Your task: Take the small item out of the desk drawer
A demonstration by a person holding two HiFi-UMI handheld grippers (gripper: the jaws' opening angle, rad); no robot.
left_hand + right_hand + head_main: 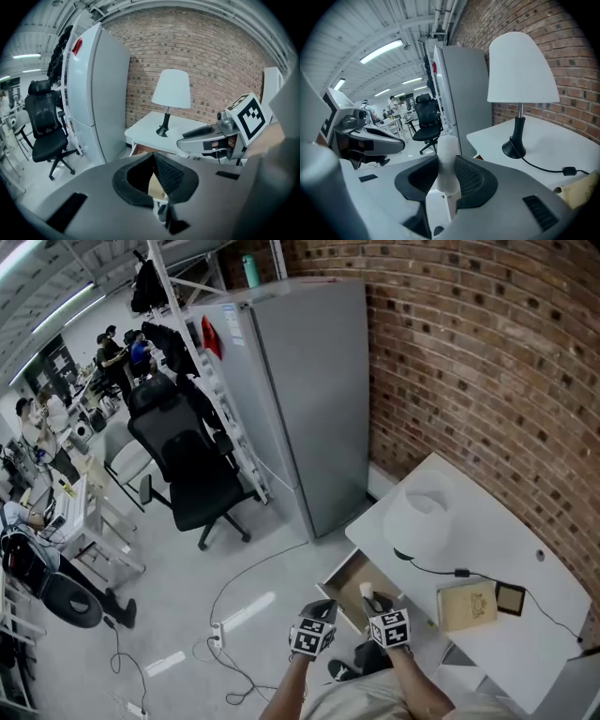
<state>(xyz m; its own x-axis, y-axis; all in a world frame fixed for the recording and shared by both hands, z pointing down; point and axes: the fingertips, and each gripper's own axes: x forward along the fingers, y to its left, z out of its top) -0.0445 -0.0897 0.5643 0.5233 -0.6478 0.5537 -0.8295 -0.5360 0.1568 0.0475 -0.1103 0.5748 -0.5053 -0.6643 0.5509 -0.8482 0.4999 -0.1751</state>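
The small white item (447, 157) is already in the right gripper (377, 607). Its fingers (472, 180) are closed on it partway, one pad on each side. The item's long axis runs along the fingers, and its rounded end sticks out past their tips, towards 12 o'clock in the right gripper view.

In the head view the item sits just over the open drawer (343, 579), near the drawer's 4 o'clock corner, and looks lifted off the drawer floor, though how high I cannot tell. The table (487, 521) with the lamp (422, 512) lies at about 2 o'clock from the held item, and the drawer's wooden inside at about 10 o'clock.

The left gripper (317, 617) hangs at 9 o'clock of the right one, just beside it. Its fingers (171, 176) are narrow, tips together, with nothing between them.

My judgement is that the taking-out is nearly done. What remains is to carry the item clear of the drawer, most likely towards 2 o'clock, keeping it upright in the grip.
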